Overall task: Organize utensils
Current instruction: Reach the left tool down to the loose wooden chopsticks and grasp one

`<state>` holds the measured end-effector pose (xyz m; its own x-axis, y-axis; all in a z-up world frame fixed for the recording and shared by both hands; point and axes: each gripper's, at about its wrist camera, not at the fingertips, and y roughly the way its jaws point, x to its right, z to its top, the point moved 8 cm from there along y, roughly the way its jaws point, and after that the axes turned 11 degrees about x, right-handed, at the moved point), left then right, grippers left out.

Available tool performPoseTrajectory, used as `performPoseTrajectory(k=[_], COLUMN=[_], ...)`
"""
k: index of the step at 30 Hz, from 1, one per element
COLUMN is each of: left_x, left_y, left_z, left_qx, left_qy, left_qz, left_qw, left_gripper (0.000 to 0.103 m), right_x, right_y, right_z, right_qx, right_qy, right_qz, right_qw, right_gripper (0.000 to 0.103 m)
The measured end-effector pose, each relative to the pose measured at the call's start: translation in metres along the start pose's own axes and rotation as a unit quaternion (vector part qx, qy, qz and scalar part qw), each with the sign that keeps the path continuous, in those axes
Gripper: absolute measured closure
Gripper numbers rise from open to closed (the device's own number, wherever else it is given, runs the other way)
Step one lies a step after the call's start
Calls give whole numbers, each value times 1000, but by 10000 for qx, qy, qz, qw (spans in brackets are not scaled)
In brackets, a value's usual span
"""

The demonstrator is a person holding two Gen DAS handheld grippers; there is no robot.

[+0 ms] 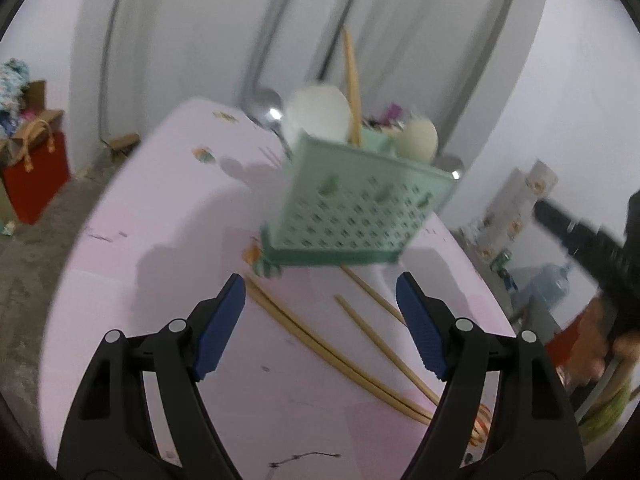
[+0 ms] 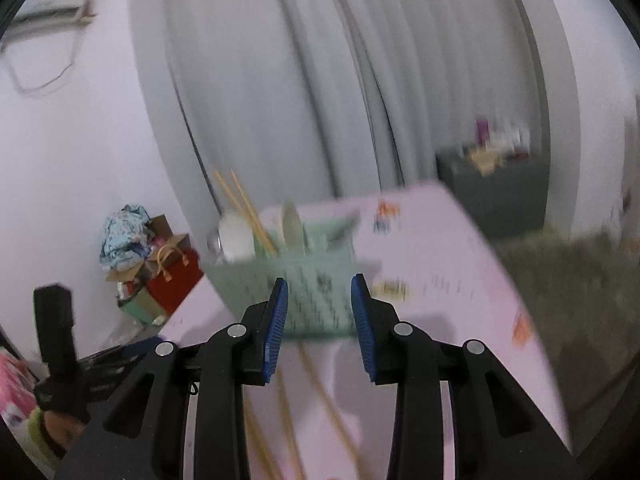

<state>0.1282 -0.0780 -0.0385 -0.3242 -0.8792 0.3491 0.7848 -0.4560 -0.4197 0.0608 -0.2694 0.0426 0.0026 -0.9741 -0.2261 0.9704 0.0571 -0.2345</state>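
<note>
A mint-green perforated utensil basket (image 1: pixel 352 208) stands on the pink table (image 1: pixel 168 240). In it are white spoons (image 1: pixel 320 110), a metal spoon (image 1: pixel 266 108) and upright wooden chopsticks (image 1: pixel 352 88). Several loose chopsticks (image 1: pixel 344 344) lie on the table in front of it. My left gripper (image 1: pixel 320 320) hangs open above those chopsticks with nothing between its pads. In the right wrist view the same basket (image 2: pixel 304 280) is blurred ahead. My right gripper (image 2: pixel 320 320) stands partly open and empty, with blurred chopsticks (image 2: pixel 332 412) on the table below it.
A red bag (image 1: pixel 36 176) and boxes sit on the floor at left. At the right edge of the left wrist view are the other hand-held gripper (image 1: pixel 592 240), a hand (image 1: pixel 600 344) and a water bottle (image 1: pixel 548 284). A dark cabinet (image 2: pixel 496 192) stands behind the table.
</note>
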Motion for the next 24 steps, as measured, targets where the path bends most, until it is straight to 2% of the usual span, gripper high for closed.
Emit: performPoseTrajectory(k=[3, 6, 8, 11, 15, 17, 20, 24], left_x=[14, 25, 30, 37, 40, 39, 42, 44], left_y=[24, 50, 69, 90, 105, 111, 116, 120], left_z=[-15, -29, -38, -48, -57, -62, -63, -63], left_qx=[-436, -857, -1100, -1376, -1606, -1707, -1630, -1554], left_qy=[23, 155, 293, 443, 563, 591, 823, 872], left_qz=[-205, -224, -158, -54, 166, 298, 545, 808], left_qw=[9988, 9959, 9934, 9895, 9853, 9831, 9817, 9807], left_gripper=[36, 46, 55, 63, 70, 77, 84, 91], right_x=[10, 11, 10, 11, 16, 20, 25, 31], right_y=[5, 8, 10, 11, 10, 10, 9, 7], right_z=[-28, -41, -45, -47, -48, -49, -50, -51], right_qx=[-294, -428, -468, -509, -517, -508, -491, -459], right_qy=[267, 265, 249, 272, 282, 326, 399, 481], right_qz=[-71, -82, -57, -27, -46, -52, -62, -67], right_qw=[9992, 9987, 9986, 9983, 9983, 9982, 9980, 9978], right_gripper=[70, 70, 70, 70, 70, 70, 70, 70])
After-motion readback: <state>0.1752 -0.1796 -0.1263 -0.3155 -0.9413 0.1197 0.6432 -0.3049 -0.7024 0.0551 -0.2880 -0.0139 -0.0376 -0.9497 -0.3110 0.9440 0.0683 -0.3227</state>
